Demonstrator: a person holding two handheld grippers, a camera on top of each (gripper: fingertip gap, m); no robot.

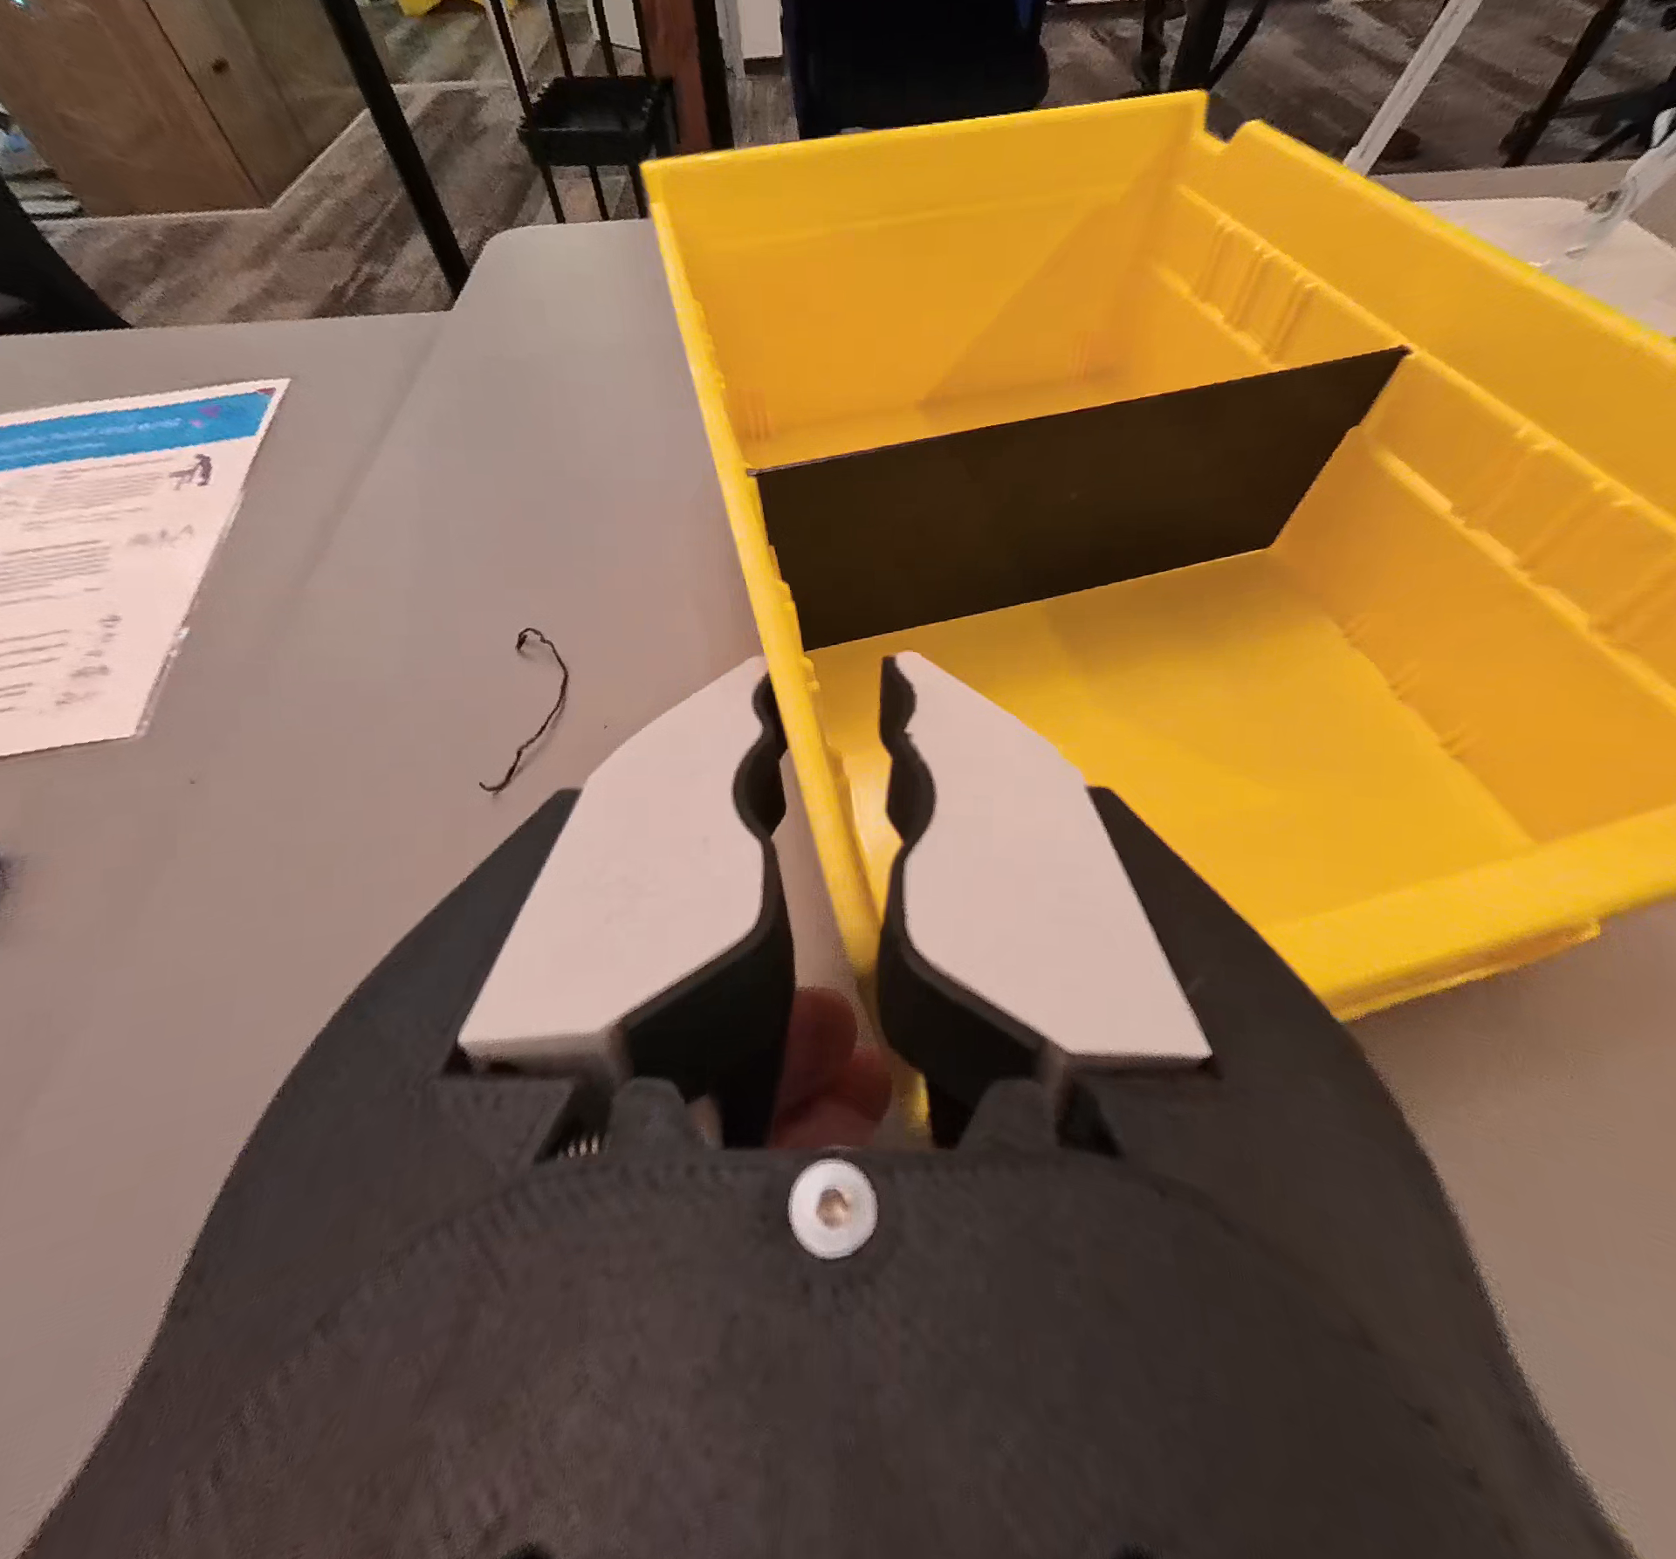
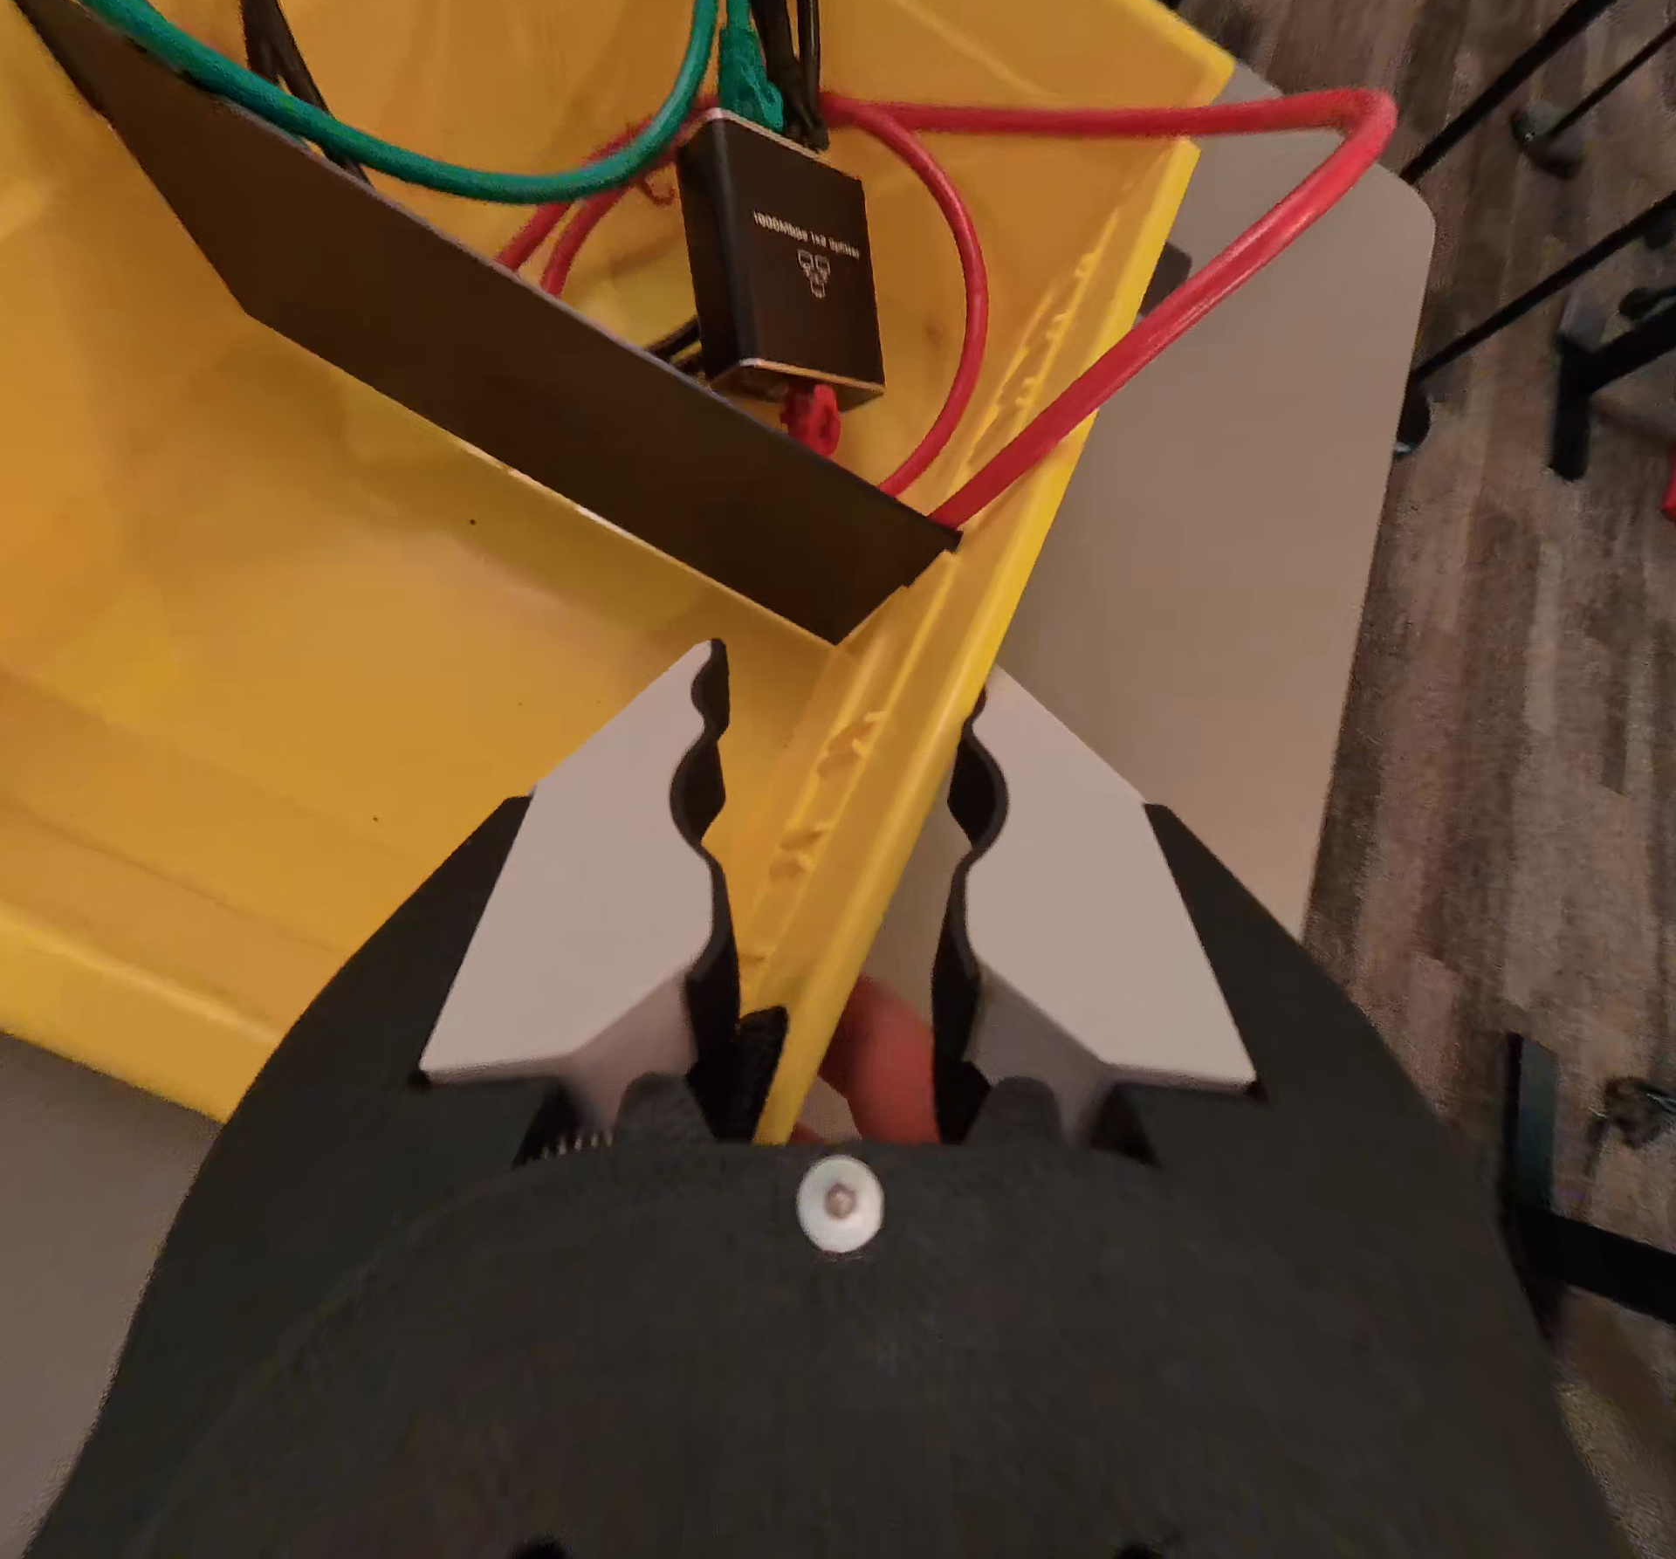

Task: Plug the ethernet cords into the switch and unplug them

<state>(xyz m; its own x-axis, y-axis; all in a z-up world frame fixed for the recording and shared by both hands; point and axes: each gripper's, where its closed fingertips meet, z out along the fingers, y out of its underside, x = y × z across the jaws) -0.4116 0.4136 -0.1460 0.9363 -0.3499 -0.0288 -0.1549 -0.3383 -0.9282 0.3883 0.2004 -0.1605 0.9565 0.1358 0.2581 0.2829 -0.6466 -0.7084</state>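
switch (image 2: pixel 782 259), cords in yellow bin (image 2: pixel 272 609)

Glossy yellow plastic bin (image 1: pixel 1360 790), matt black divider (image 2: pixel 453 336); the switch (image 2: pixel 780 264) looks like brushed metal.

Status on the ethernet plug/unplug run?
Done: red cord, green cord and a black cord appear seated in the switch. In hand: nothing; right claw and left claw open, straddling bin walls. Left: unplugging, apparently.
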